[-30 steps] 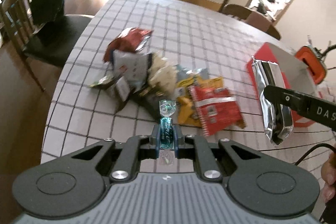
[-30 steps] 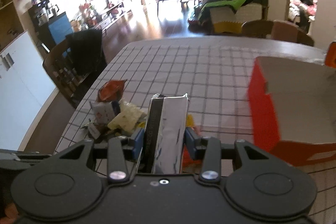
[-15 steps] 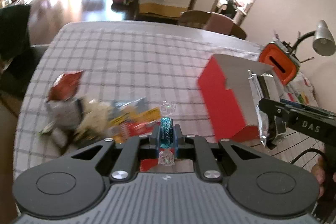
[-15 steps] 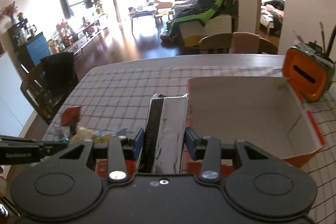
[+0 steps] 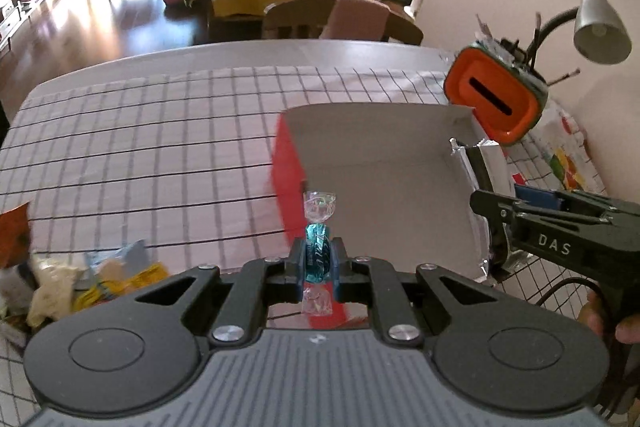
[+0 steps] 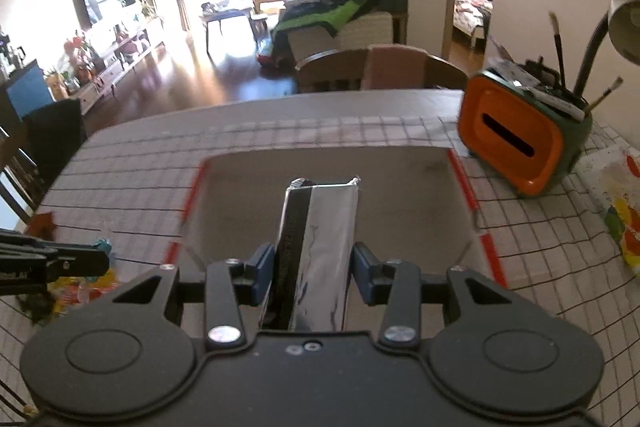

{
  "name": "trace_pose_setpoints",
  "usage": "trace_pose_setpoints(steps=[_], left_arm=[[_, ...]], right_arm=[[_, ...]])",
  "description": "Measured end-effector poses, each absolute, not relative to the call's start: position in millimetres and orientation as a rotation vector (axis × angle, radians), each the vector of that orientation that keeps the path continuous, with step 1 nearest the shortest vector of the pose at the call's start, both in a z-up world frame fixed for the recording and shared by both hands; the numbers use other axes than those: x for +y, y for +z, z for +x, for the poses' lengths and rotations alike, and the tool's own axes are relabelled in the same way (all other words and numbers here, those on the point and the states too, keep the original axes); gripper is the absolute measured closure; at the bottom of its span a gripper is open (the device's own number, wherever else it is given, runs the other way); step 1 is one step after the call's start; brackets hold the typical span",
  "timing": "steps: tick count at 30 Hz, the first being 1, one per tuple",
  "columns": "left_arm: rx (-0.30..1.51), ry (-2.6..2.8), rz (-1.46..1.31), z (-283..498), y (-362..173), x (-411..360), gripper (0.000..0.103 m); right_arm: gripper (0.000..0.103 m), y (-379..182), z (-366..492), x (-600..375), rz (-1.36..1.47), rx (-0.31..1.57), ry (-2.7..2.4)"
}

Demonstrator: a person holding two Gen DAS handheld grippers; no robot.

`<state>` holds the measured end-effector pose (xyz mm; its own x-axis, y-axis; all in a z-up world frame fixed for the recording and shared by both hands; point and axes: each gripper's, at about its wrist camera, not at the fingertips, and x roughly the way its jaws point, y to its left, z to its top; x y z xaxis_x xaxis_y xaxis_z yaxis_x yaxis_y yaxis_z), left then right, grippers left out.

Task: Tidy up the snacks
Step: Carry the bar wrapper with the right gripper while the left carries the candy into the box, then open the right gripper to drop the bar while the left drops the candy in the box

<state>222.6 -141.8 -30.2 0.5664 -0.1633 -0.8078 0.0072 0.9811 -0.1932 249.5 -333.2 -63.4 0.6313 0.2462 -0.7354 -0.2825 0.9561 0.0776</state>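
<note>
My left gripper (image 5: 317,259) is shut on a teal wrapped candy (image 5: 317,251), held just in front of the near left corner of the open red box (image 5: 286,163). My right gripper (image 6: 314,267) is shut on a silver and black foil snack packet (image 6: 320,227), held over the box's grey inside (image 6: 332,187). It also shows in the left wrist view (image 5: 486,163) at the box's right side. The pile of loose snacks (image 5: 92,279) lies on the table to the left of the box.
An orange and green pen holder (image 6: 520,143) stands behind the box on the right, beside a grey desk lamp (image 5: 600,27). A wooden chair (image 6: 380,67) stands at the table's far edge. The checked tablecloth (image 5: 140,155) covers the table.
Both grippers have moved right, from over the snack pile to the red box. The foil packet is now over the box's inside. Both keep their hold.
</note>
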Motion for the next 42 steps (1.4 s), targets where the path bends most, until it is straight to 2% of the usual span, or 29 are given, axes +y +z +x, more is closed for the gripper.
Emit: trace_pose_setpoints(steps=[10, 26, 42], left_arm=[[1.059, -0.097, -0.113, 277.7, -60.4, -196.0, 0.091], [1.248, -0.098, -0.077, 329.8, -119.7, -230.4, 0.091], [1.246, -0.088, -0.044, 327.6, -124.7, -234.1, 0.091]], right_arm=[[0.061, -96.4, 291.0, -373.4, -0.066, 0.913, 0.323], [0.062, -138.6, 312.7, -360.6, -0.214, 1.088, 0.428], [0.061, -139.1, 307.7, -362.2, -0.212, 1.146, 0.438]])
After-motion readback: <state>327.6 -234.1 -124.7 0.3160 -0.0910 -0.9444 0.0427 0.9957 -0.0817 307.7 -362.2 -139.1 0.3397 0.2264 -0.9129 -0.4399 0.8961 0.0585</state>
